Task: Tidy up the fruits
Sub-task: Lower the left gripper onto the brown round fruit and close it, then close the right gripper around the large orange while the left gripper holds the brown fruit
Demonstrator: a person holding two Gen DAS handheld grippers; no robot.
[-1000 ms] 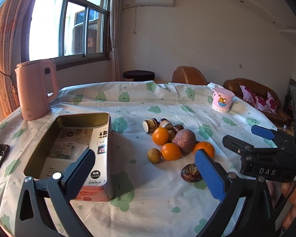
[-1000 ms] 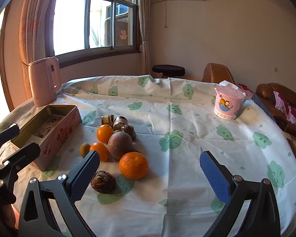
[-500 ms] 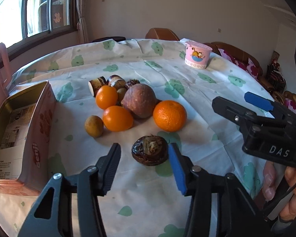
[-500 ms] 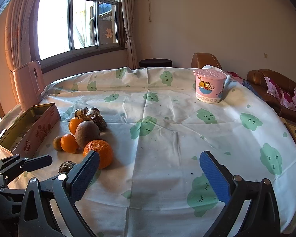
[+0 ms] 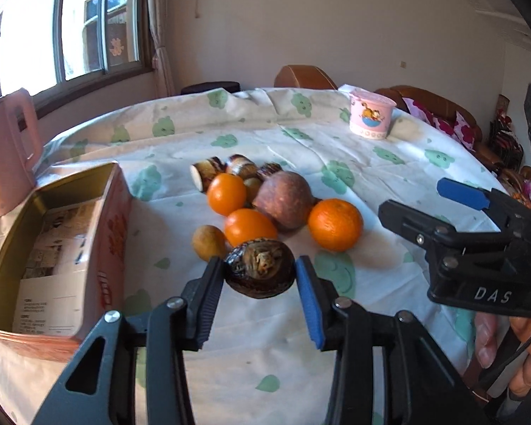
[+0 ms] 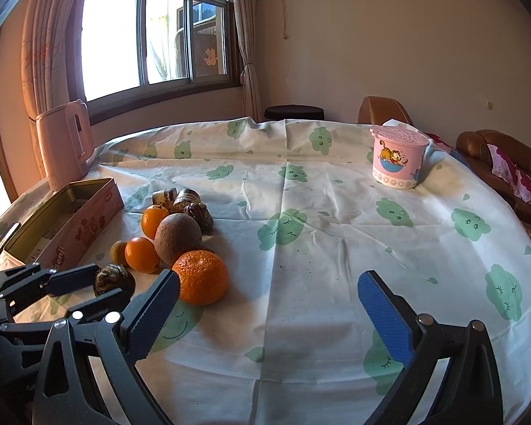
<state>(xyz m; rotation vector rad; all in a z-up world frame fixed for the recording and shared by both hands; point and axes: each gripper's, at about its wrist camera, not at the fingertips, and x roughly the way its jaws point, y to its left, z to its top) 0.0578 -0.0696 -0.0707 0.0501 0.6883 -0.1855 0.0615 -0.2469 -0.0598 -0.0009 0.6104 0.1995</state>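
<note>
Left tool [image 5: 259, 274] closing w/ dark brown fruit [image 5: 259, 272] btwn pads, touching; right tool [image 6: 268, 299] wide open, empty.

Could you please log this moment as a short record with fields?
surface: round table with cloud-print cloth
left hand-held gripper: jaws closing around the dark brown fruit
right hand-held gripper: open, empty
loose fruit: three oranges, a reddish round fruit
container: open tin box, no fruit inside
</note>
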